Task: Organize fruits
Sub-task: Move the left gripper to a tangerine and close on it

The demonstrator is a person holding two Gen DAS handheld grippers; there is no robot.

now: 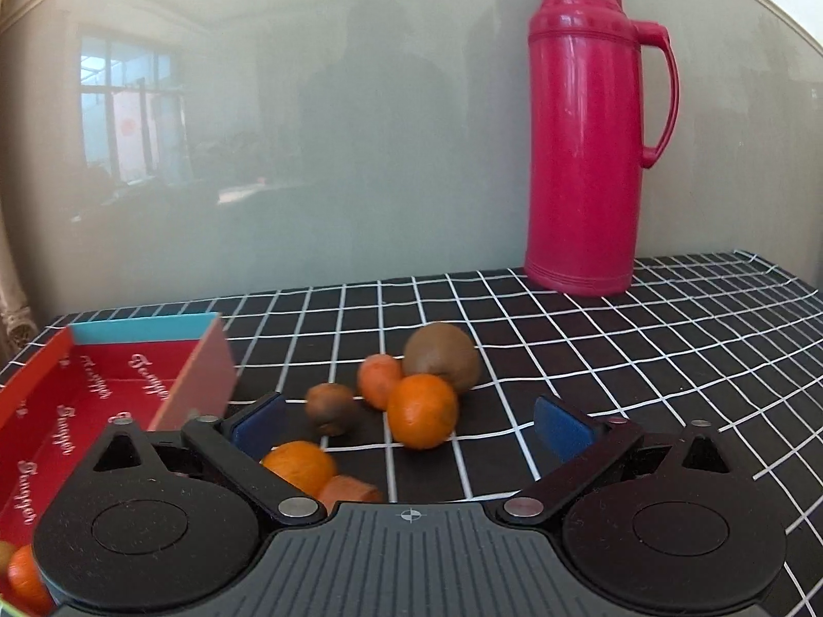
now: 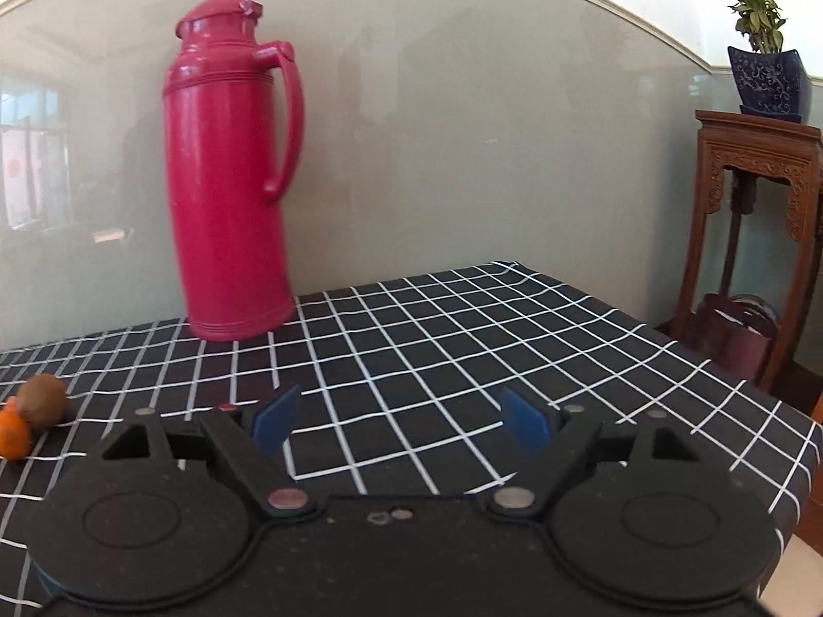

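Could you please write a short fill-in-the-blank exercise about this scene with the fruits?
1. The tall thermos standing near the wall is ____ in colour.
2. The tablecloth is black with a white ____ pattern.
3. The left tongs are ____, with nothing held between their blue pads.
4. The large kiwi touches an ____ in front of it.

Missing words: pink; grid; open; orange

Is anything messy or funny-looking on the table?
Yes. Several fruits lie loose on the black checked tablecloth beside the red cardboard box instead of inside it: round orange tangerines, a big brown kiwi and a small dark, shrivelled-looking one. Nothing is spilled.
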